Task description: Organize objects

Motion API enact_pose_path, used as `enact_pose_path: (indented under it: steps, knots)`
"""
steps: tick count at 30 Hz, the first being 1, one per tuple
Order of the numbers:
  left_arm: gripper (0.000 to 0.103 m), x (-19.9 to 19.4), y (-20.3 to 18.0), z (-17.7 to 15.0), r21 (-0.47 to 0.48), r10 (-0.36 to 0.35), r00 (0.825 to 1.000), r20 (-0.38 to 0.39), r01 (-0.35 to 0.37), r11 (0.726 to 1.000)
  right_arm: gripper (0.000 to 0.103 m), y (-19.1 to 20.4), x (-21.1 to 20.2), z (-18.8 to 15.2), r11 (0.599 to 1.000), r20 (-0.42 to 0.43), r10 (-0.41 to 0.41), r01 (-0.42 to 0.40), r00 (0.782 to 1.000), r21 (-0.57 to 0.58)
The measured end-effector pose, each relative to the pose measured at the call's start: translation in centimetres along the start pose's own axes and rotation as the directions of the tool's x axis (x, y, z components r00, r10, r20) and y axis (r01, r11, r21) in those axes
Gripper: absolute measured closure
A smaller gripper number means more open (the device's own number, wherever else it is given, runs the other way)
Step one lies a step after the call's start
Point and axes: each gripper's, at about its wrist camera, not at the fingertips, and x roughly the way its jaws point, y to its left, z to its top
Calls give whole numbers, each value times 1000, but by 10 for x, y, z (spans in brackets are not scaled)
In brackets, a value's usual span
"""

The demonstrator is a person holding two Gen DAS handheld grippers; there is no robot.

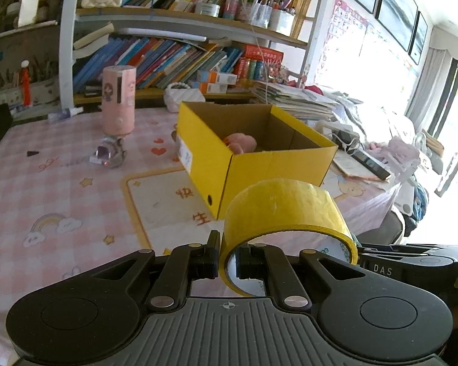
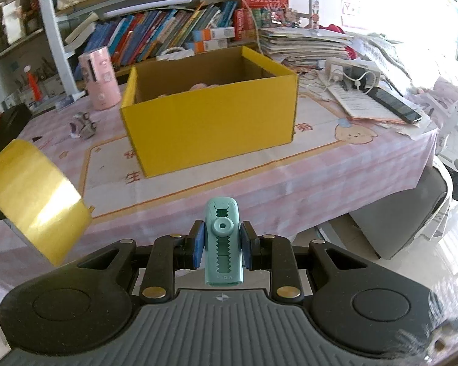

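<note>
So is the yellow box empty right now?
Not empty. The open-topped yellow box holds a pink soft item on its floor.

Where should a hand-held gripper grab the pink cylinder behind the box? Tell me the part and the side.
Grip the pink cylinder across its middle, fingers on opposite sides of the round wall. It stands upright on the table, so a level approach from the front suits it best. The left flank looks open; the box stands to its right and a small toy lies just in front, so come in above that.

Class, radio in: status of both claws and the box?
Left claw shut on tape roll. Right claw shut on teal clip. Yellow box open, path clear.
</note>
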Motion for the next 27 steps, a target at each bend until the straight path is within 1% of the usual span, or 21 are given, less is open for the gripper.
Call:
enact_pose_path:
  steps: [7,13,20,27]
  knots:
    - [95,16,-12,14,10,-5,1000,14,5,1000,80,-12,13,17,1000,-3,2,-2,1000,-7]
    - [95,29,-23,32,13,-25,999,45,24,1000,80,-24,26,34,1000,9,8,-8,1000,-8]
    - [95,53,-30,63,1,-26,997,75,26,1000,80,-36,39,68,999,78,27,-24,997,-36]
    - [95,81,-36,99,-8,20,992,122,-19,1000,80,-50,56,114,995,178,59,-44,982,-90]
